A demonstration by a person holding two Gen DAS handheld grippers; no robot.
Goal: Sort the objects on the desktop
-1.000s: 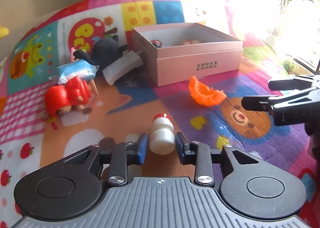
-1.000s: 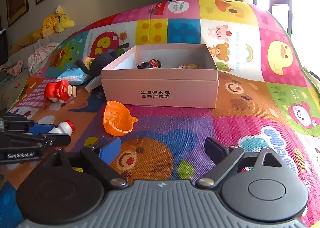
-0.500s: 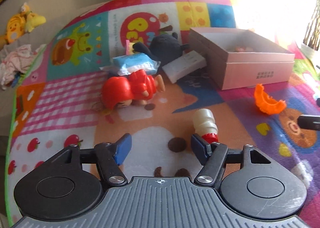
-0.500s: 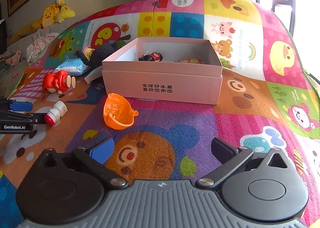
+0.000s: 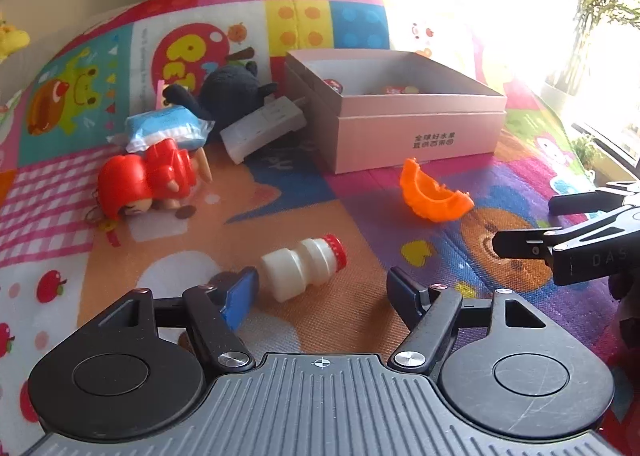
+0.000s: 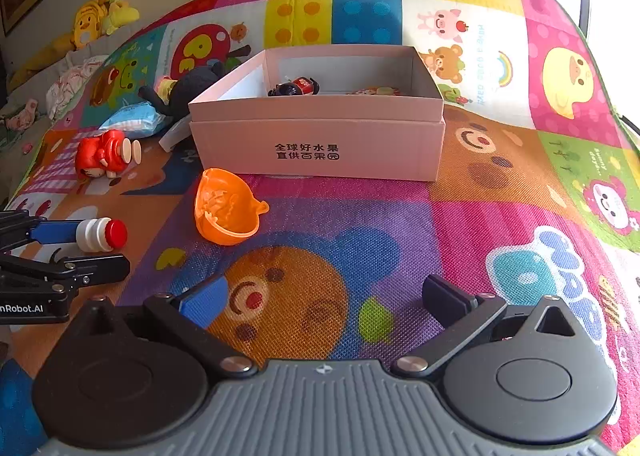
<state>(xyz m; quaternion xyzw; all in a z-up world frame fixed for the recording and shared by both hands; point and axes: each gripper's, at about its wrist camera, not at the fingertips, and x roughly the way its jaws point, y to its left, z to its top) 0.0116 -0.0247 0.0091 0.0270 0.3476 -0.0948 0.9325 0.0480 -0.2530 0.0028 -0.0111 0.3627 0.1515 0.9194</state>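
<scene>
Bright play mat covers the floor, cartoon squares all over, window glare at right. Bottle, white w/ red cap, lies on its side on the mat, between the left gripper fingers but nearer the blue pad; can't tell if it touches. Jaws are opening, so no pinch on it. Prob. lying loose bc a side-on bottle is hard to clamp; needs re-lining before a lift.

Orange shell sits just past it, near the pink box, which already has a few small items inside, so that's likely the sorting bin. Right gripper hangs over bare mat, spread wide, empty, prob. waiting its turn. Red doll, blue pack, black plush and white block crowd left of the box, unsorted.
</scene>
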